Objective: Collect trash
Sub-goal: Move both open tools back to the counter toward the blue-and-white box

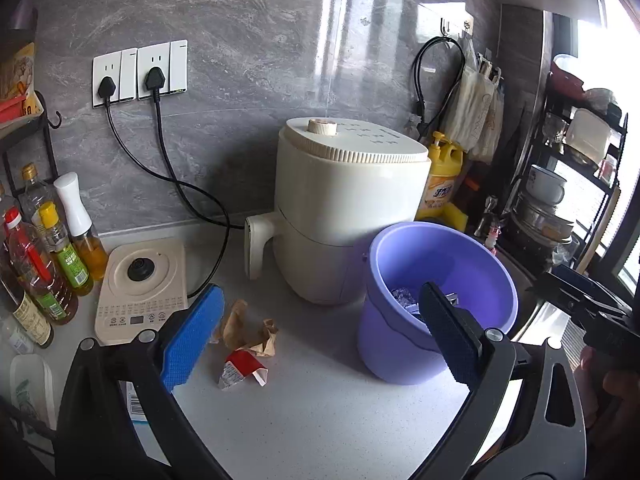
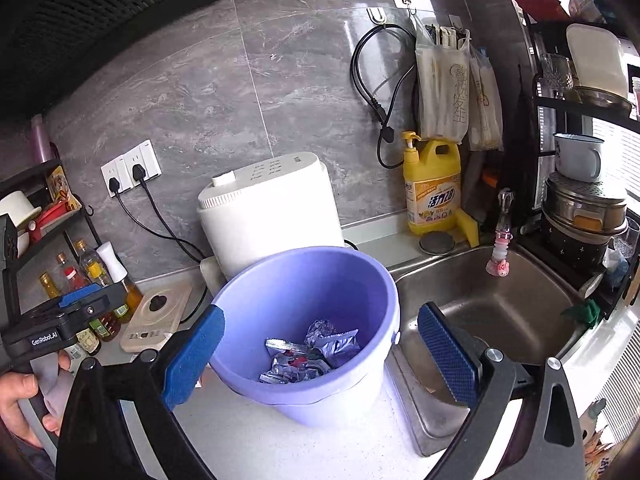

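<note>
A purple bucket (image 1: 440, 280) (image 2: 304, 312) stands on the grey counter beside the sink. Inside it lie several crumpled silver foil wrappers (image 2: 312, 352). Left of the bucket, a crumpled brown paper (image 1: 248, 328) and a red-and-white wrapper (image 1: 240, 370) lie on the counter. My left gripper (image 1: 322, 292) is open with nothing in it; its left pad hangs near the brown paper and its right pad crosses the bucket's near rim. My right gripper (image 2: 323, 312) is open and empty, hovering over the bucket with its jaws astride the mouth.
A cream air fryer (image 1: 344, 208) stands behind the bucket against the wall. A kettle base (image 1: 140, 288) and oil bottles (image 1: 48, 264) fill the left. The steel sink (image 2: 500, 300), yellow detergent bottle (image 2: 432, 188) and dish rack (image 2: 580, 200) lie to the right.
</note>
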The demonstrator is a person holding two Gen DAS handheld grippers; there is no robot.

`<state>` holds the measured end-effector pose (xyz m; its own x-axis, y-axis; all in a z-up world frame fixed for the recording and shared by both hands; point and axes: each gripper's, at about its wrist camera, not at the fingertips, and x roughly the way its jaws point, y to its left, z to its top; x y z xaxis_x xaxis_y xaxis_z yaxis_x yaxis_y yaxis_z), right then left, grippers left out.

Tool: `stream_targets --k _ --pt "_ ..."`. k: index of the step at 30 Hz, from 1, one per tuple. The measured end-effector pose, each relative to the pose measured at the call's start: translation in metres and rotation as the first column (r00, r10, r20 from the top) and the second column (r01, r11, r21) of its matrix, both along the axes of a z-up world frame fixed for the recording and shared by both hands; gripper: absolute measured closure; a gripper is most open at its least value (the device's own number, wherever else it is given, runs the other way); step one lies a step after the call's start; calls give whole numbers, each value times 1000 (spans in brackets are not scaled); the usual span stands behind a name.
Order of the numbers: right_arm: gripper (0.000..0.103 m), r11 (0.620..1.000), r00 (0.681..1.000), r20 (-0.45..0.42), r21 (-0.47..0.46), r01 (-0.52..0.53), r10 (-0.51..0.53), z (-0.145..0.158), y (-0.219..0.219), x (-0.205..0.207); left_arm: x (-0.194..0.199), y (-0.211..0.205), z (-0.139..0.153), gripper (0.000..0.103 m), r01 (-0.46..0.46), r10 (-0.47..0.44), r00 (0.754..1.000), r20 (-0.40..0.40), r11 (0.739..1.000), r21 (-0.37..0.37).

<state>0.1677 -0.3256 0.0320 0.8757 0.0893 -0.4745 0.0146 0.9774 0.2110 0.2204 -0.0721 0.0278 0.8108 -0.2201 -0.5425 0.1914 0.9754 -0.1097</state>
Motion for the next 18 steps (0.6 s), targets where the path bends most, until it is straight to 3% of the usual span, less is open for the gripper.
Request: stream_targets --k 18 --pt "8 968 968 -25 -34 -250 249 -4 95 13 -47 93 -18 6 -213 213 976 -46 977 9"
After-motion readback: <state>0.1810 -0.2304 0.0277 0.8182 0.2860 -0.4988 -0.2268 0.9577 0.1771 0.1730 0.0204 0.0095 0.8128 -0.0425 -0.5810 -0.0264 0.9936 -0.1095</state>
